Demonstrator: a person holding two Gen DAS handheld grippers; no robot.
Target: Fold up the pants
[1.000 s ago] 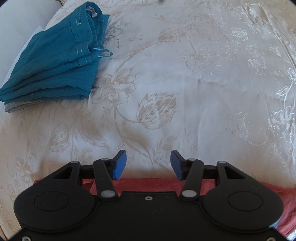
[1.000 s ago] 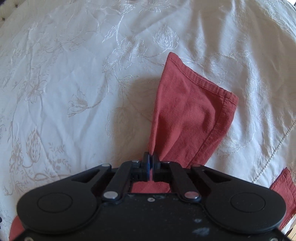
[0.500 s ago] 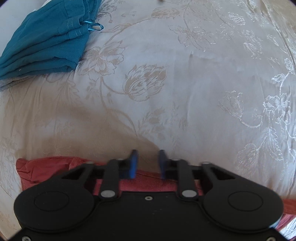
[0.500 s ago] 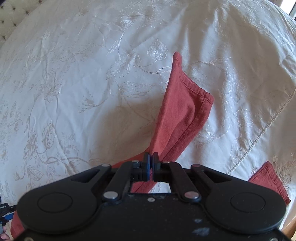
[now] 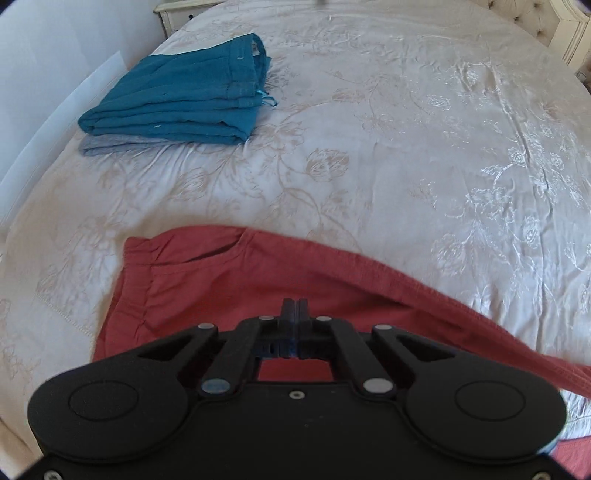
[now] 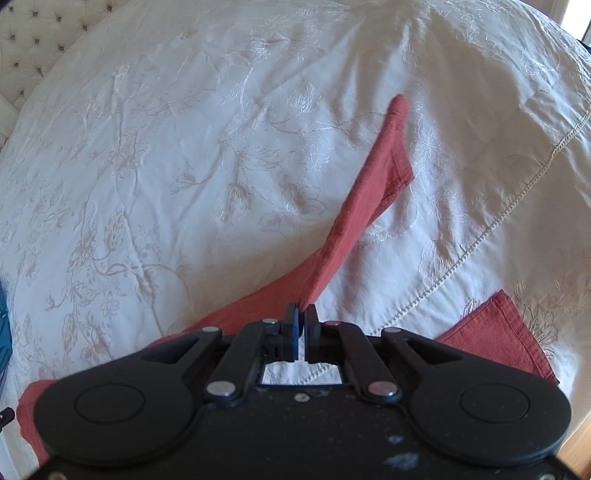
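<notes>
Red pants (image 5: 207,284) lie partly on the cream floral bedspread (image 5: 406,147). Their waistband and a pocket show to the left in the left wrist view. My left gripper (image 5: 294,308) is shut, pinching the pants' fabric, and a taut red edge runs off to the lower right. In the right wrist view my right gripper (image 6: 303,314) is shut on the red pants (image 6: 369,192). One leg is stretched up off the bed, its hem at the far end. The other leg's hem (image 6: 495,332) lies flat at the right.
A folded teal garment (image 5: 184,99) rests on a grey one (image 5: 110,144) at the bed's far left, by a white wall and a nightstand (image 5: 177,9). A tufted headboard (image 6: 33,40) borders the bed. Wooden floor (image 6: 580,456) shows past the bed's edge.
My left gripper has gone from open to shut on the pants and risen, so the waistband now shows. My right gripper, still shut, lifted the leg higher, and the fabric has stretched narrower.
</notes>
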